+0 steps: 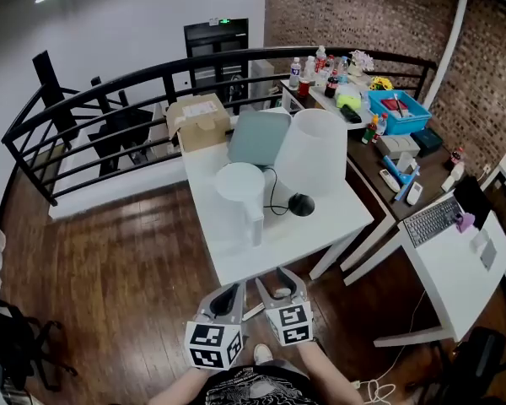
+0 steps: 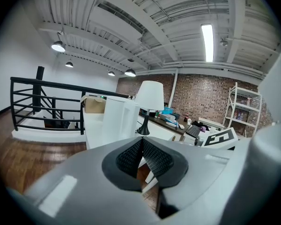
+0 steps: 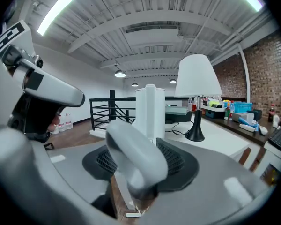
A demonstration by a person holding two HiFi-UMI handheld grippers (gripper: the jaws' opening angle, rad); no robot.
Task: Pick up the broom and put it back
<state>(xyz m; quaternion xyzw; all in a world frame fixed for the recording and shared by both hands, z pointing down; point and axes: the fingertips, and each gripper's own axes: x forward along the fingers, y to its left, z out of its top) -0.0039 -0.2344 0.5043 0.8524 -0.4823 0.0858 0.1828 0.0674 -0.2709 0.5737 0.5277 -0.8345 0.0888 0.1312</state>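
Seemingly near-upright broom handle (image 3: pixel 133 156), right gripper (image 1: pixel 280 283) clamping

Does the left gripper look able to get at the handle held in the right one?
Probably yes: the left gripper hangs close beside the right gripper with nothing between them. Its jaws are shut and empty, so they must open before taking the handle.

Bright ceiling tube light (image 2: pixel 207 41), fisheye-warped edges, blurred foreground.
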